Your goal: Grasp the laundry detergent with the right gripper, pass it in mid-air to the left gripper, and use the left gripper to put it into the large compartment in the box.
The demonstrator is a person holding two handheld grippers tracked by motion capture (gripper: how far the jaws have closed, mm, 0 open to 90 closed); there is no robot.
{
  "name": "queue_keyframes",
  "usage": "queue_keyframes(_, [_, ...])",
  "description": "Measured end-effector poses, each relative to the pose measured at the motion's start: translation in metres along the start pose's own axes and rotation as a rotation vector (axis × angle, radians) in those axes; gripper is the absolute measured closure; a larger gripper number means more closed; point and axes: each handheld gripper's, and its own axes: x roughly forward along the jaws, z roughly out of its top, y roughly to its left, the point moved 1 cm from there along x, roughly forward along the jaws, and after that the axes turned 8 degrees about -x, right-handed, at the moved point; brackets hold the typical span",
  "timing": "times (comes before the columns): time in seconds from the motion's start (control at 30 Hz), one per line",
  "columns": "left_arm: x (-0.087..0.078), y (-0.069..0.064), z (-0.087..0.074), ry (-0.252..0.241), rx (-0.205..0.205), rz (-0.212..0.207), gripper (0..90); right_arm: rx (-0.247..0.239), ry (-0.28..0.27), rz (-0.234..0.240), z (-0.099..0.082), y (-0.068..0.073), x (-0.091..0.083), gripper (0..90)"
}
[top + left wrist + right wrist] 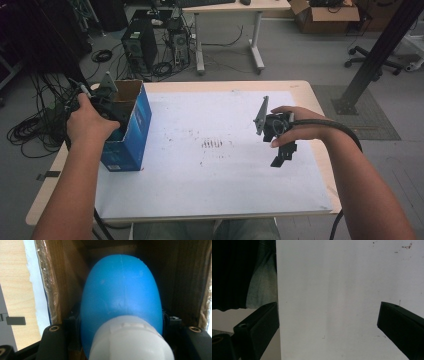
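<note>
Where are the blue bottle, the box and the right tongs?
Bottle (121,287): left gripper view, blue body.
Box (135,131): high view, blue side wall.
Right tongs (328,322): right gripper view, midway between the open tips.

Desk (235,6), computer tower (140,47), cardboard carton (325,15).

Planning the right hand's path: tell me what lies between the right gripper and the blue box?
In the high view, bare white sheet separates right gripper from blue box.

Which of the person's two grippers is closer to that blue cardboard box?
Left. The left gripper reaches down into the open blue cardboard box, holding a blue and white bottle. The right gripper hovers far across the white sheet.
</note>
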Motion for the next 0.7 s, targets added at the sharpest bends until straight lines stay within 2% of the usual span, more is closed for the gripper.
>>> queue_keyframes(0.23, [0.0008,0.0008,0.0004,-0.013,0.009,-0.006,37.3,0.000,-0.001,0.001,-0.0003,-0.0008,0.0004,4.1])
queue_keyframes(0.4, [0.0009,0.0007,0.0003,-0.022,0.032,-0.007,36.7,0.003,-0.002,0.003,-0.0009,-0.0011,0.0012,4.1])
queue_keyframes(0.7, [-0.0004,0.0004,-0.0003,-0.029,0.040,-0.016,33.0,0.004,-0.005,0.006,-0.0013,-0.0007,0.0027,4.1])
